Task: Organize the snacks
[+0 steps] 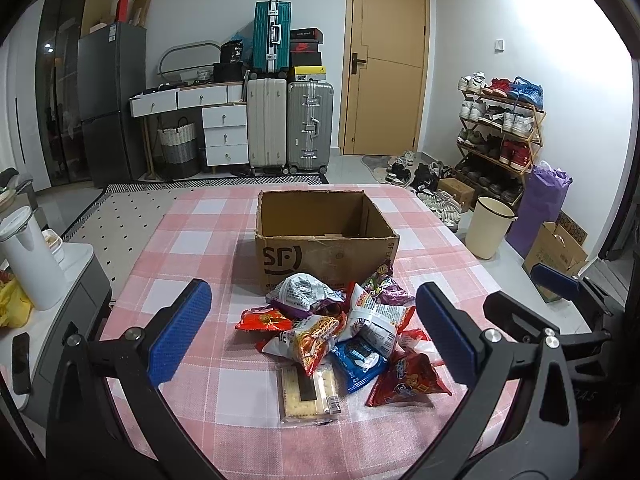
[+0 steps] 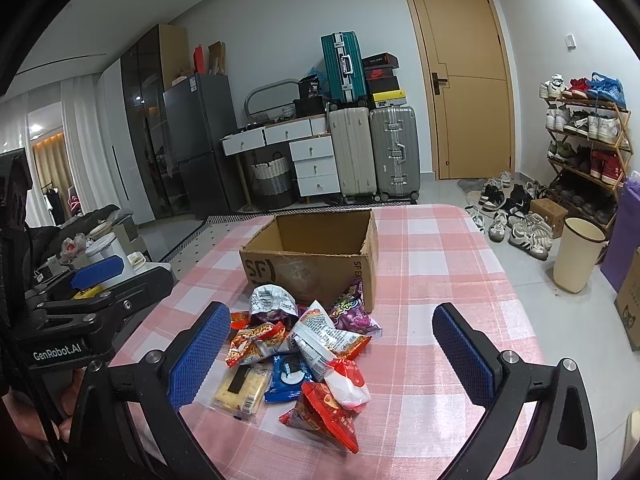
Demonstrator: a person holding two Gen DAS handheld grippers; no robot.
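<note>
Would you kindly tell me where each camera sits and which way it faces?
Left wrist: on the left gripper, open, facing the snack pile and cardboard box; the right gripper shows at right.
Right wrist: on the right gripper, open, further right; the left gripper shows at left.
Shared: pile, box, checked tablecloth.

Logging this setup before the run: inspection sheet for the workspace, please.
Surface: table with pink checked cloth, flat, mostly bare.
Job's things: snack packets piled loose in front of the open cardboard box; box interior looks nearly empty.
Clutter: nothing seen on the table beyond these.
Grippers: left gripper and right gripper both open, holding nothing, short of the pile.
Cables: dark cable by the left gripper's handle.
Surroundings: suitcases, shoe rack, cream bin, closed door.
</note>
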